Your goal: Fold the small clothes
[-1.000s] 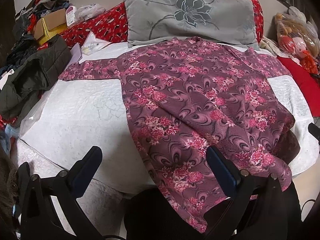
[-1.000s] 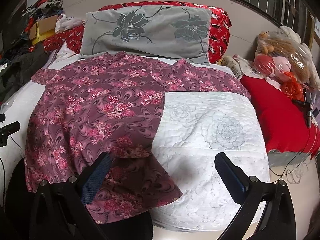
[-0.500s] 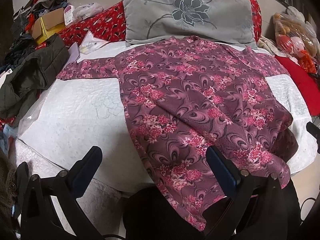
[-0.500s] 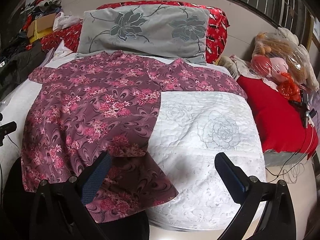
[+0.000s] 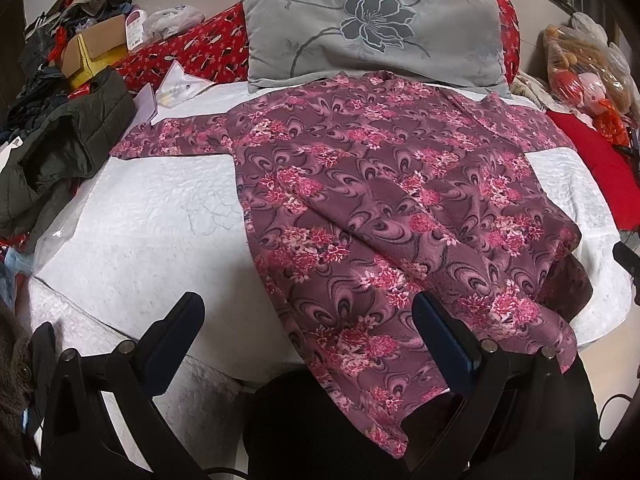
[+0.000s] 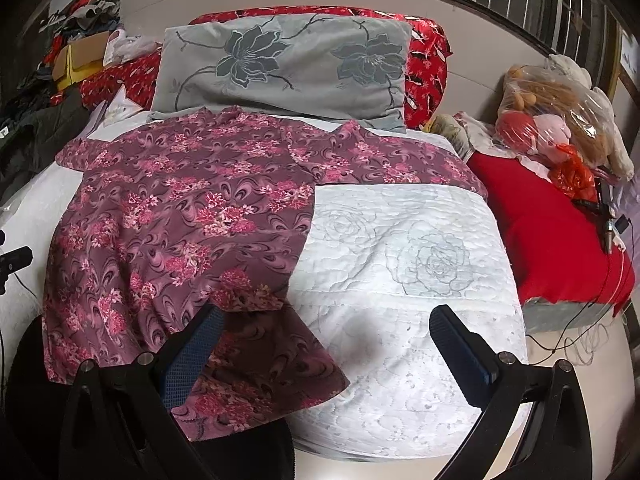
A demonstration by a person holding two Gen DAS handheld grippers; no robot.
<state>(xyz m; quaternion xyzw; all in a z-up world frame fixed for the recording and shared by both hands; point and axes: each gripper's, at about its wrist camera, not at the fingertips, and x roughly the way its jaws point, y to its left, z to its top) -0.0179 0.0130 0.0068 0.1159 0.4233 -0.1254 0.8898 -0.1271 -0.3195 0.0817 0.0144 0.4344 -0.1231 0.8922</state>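
A purple top with pink flowers lies spread on the white quilted bed, sleeves out to both sides, hem hanging over the near edge. It also shows in the right wrist view, where its near right corner is turned over, dark inside showing. My left gripper is open and empty above the near bed edge, at the top's left hem. My right gripper is open and empty, its left finger over the turned corner.
A grey flowered pillow and red bedding lie at the head. A dark green jacket and piled clutter sit left. A red cushion and bagged soft toys sit right. Cables trail on the floor.
Both grippers have drifted slightly, so the bed sits a little higher in view. The top has not moved and both grippers stay open.
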